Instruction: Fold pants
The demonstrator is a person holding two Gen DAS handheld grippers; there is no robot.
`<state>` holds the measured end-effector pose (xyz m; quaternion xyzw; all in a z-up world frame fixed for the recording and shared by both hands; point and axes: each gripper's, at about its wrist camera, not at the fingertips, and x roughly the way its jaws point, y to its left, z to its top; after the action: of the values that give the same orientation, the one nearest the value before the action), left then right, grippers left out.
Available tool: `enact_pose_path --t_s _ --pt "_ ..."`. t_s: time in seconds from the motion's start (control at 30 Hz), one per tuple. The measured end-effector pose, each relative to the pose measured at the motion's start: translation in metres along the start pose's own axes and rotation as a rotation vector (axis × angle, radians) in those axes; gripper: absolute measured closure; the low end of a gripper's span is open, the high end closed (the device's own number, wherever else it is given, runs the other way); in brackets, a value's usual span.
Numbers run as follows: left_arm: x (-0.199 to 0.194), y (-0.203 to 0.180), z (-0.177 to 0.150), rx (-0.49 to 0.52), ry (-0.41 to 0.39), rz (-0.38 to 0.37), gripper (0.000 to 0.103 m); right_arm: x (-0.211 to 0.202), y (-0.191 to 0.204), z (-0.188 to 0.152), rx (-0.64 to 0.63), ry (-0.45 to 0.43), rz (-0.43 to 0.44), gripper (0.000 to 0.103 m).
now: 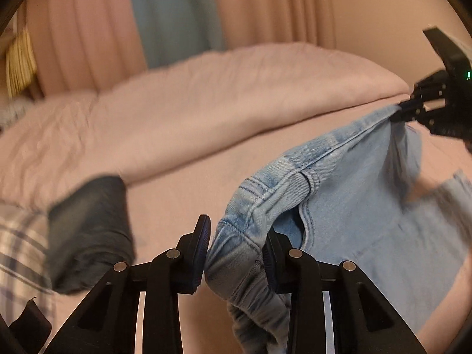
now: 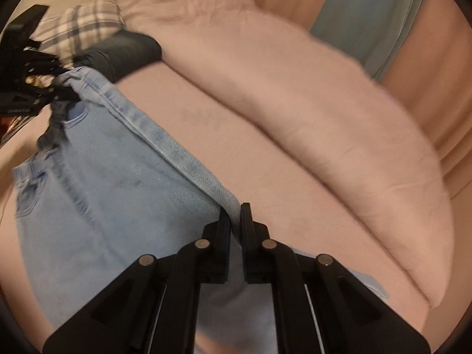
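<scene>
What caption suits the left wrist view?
Left gripper and right gripper hold light blue jeans above a pink bed.

The bed (image 1: 206,183) under me wore a pink sheet. A pink duvet (image 1: 206,94) lay bunched toward twelve o'clock; a dark folded garment (image 1: 88,236) and a plaid cloth (image 1: 20,250) rested at nine.

A wide bed in a pale pink sheet (image 1: 183,194) is filling the room, a puffy pink duvet (image 1: 206,100) lying along it, peach and grey-blue curtains (image 1: 177,14) hanging behind.
</scene>
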<state>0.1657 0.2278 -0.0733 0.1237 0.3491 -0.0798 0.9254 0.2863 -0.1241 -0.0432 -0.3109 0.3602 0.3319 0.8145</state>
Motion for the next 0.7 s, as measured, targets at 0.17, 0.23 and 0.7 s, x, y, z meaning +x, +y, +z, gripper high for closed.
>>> enact_pose_path --t_s 0.17,0.23,0.7 --pt "-0.034 -0.034 -0.033 0.183 -0.084 0.068 0.070 -0.083 0.039 -0.039 -0.093 -0.076 -0.093 0.097" --pt "-0.044 -0.038 -0.056 0.203 -0.055 0.021 0.070 -0.110 0.064 -0.067 -0.144 -0.079 -0.077 0.097" --pt "-0.038 -0.061 -0.088 0.292 0.006 0.128 0.068 -0.059 0.168 -0.133 -0.189 0.132 0.018 0.097"
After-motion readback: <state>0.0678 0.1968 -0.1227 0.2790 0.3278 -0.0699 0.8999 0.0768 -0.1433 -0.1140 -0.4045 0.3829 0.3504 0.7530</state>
